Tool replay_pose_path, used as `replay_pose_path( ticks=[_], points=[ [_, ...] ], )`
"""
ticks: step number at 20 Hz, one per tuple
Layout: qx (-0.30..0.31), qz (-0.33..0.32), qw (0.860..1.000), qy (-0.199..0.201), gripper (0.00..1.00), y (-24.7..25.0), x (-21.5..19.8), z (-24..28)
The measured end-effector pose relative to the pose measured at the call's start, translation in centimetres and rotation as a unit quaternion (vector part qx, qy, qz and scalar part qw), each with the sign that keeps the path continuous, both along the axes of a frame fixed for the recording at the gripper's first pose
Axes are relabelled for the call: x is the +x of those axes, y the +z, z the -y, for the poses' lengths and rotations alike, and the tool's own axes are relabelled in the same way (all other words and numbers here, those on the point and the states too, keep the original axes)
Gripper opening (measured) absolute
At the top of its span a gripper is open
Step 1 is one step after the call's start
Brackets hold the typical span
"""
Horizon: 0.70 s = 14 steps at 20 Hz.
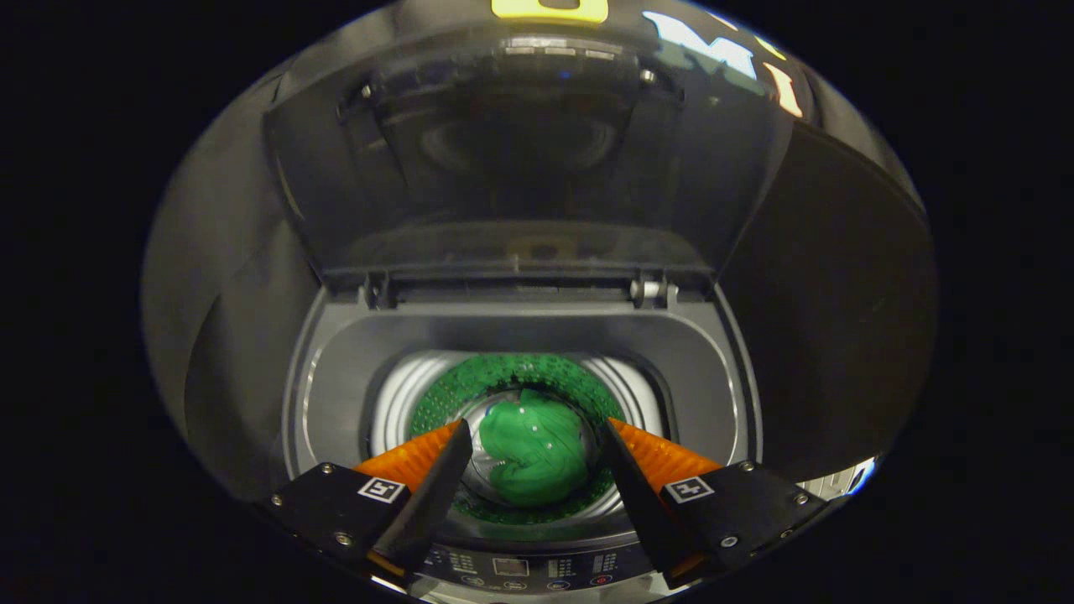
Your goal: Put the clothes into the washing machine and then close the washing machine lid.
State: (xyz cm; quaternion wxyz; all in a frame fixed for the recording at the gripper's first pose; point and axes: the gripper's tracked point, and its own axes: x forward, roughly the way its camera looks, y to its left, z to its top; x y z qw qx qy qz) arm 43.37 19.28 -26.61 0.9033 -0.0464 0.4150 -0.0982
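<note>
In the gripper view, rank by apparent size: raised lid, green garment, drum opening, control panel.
1. Lid, largest.
2. Drum opening.
3. Green garment, lying in the drum, seen between the open hand-held gripper fingers.
4. Control panel; partly hidden, so its rank is unsure.

A dim booth surrounded the scene, its walls hung with plain black cloth (839,319) that lay in deep shadow on both sides. Light was low overall, with a few bright glints catching near the top
</note>
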Motion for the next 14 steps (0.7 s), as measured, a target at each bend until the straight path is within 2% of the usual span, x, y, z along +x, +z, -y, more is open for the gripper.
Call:
replay_pose_path(
  ticks=[4,8,12,14],
  points=[
    [-0.016,0.086,0.996,-0.011,0.96,9.1,2.4,-0.4],
    [-0.06,0.151,0.987,-0.012,0.96,18.0,5.7,0.5],
    [-0.052,0.175,0.983,-0.019,0.96,23.5,11.3,0.6],
    [-0.048,0.155,0.986,-0.024,0.96,23.5,14.6,1.4]
  ],
)
